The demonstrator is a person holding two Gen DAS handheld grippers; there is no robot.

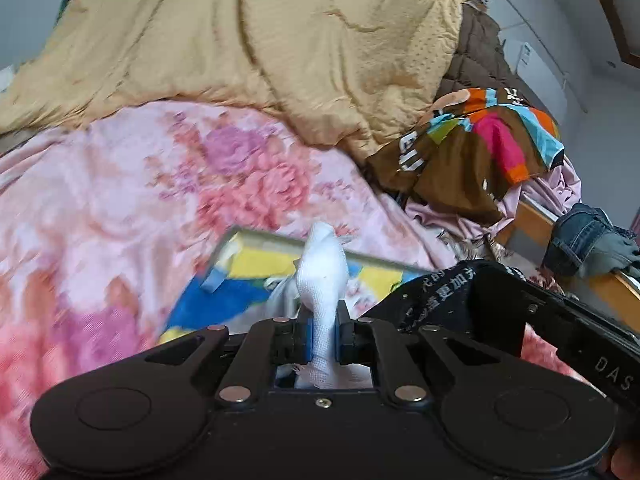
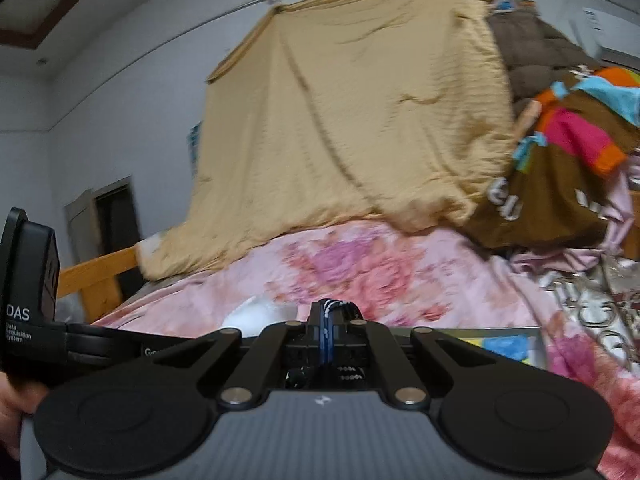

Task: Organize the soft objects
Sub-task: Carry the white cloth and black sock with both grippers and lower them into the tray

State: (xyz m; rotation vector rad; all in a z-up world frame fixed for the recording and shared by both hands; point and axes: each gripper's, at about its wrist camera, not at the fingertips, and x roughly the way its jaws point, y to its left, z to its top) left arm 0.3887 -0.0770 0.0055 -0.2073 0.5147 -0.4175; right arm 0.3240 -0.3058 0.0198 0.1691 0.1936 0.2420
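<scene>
Left gripper (image 1: 323, 330) pinches a light, limp white cloth (image 1: 322, 268) mid-length, tip flopping toward 12 o'clock; right gripper (image 2: 335, 322) clamps soft black-and-white fabric (image 2: 334, 305), best held mid-fold.

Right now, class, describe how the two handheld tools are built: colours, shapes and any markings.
Both tools, left and right, are matte black, with two round discs, angled linkage arms on silver pins, and blue pads on the fingers. White lettering reads DAS. The right body is ribbed grey.
</scene>
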